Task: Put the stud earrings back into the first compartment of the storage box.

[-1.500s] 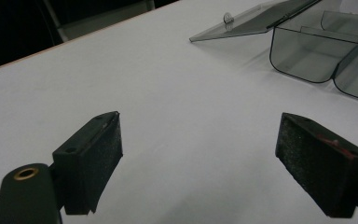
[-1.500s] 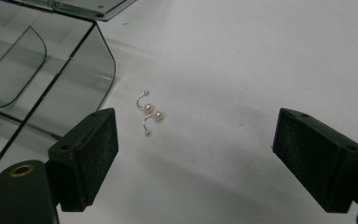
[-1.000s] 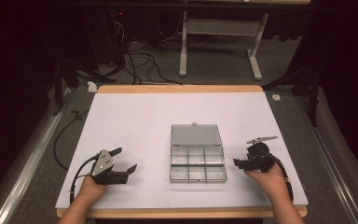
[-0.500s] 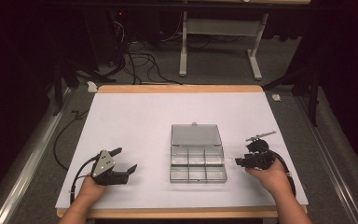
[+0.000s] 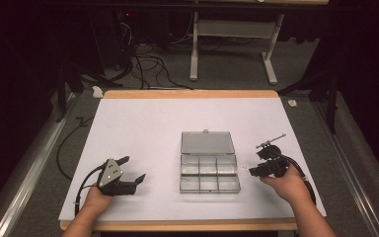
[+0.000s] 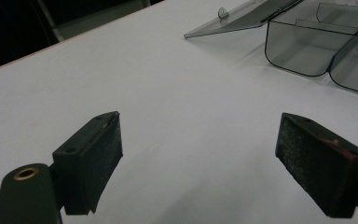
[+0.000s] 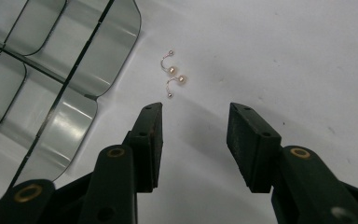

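A clear plastic box with several compartments lies mid-table, its lid flat open behind it. Two small pearl earrings lie on the white table just right of the box; in the high view they are a tiny speck. My right gripper points at them, and its jaws have just been closing. It is still open, with nothing between the jaws and the earrings just beyond the tips. My left gripper rests wide open left of the box and holds nothing.
The white table top has a wooden rim at front and back. Cables and a metal stand are on the floor beyond the far edge. The box corner lies ahead and to the right of the left jaws.
The right gripper's jaws stand closer together than a second ago, and the right hand has shifted slightly. The left hand and the box have not moved.
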`<state>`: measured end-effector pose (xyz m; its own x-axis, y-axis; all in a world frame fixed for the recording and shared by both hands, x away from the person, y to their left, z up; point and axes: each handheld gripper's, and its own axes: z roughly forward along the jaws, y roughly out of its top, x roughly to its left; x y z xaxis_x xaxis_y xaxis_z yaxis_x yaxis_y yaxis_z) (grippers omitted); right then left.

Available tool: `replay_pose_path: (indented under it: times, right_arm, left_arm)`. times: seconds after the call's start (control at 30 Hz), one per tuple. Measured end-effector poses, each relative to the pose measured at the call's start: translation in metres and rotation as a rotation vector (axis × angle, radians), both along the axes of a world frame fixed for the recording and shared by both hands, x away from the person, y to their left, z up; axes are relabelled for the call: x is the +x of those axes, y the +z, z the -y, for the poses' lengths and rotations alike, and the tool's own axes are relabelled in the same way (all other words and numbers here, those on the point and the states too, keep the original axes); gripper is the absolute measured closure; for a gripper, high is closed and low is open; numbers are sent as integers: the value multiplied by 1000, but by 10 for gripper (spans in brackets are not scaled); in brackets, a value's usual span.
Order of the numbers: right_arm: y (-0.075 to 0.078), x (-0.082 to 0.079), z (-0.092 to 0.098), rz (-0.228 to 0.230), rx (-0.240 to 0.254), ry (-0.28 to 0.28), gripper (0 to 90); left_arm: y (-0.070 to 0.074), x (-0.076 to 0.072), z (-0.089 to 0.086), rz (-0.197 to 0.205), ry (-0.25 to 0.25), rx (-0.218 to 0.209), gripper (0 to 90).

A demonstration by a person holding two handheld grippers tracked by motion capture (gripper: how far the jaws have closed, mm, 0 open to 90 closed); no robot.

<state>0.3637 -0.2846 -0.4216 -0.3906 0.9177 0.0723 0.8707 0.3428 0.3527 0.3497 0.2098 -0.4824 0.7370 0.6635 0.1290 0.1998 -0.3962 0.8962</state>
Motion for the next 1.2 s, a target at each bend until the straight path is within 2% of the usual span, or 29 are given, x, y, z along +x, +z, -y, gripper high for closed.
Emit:
replay_pose_path:
  times: [0.07,0.17,0.3,0.33,0.37,0.4,0.5,0.67,0.9,0.97,1.2]
  right_arm:
    - [4,1,-3,-37,0,24,589]
    - [6,2,-5,-43,-14,31,601]
    - [8,6,-11,-52,-4,50,613]
    - [8,8,-13,-59,-14,56,616]
    - [8,8,-13,-59,-14,56,616]
    - [8,8,-13,-60,-13,59,617]
    - [11,12,-18,-70,-23,69,642]
    - [11,18,-21,-93,-34,67,672]
    - [10,29,-22,-120,-14,52,763]
    - [5,35,-24,-142,-38,60,783]
    - [-8,53,-26,-180,-62,37,780]
  left_arm:
    - [0,0,0,0,0,1,150]
    - [0,0,1,-3,1,7,150]
    - [0,1,2,-7,5,21,150]
    - [-1,0,2,-25,-2,11,151]
    - [-1,0,2,-25,-2,11,150]
    - [0,1,1,-7,3,11,150]
    - [0,0,1,-4,3,8,150]
    - [0,1,0,-5,0,5,151]
    - [0,-1,0,5,11,1,150]
    - [0,-1,0,10,6,-4,150]
    - [0,0,-1,3,3,-8,150]
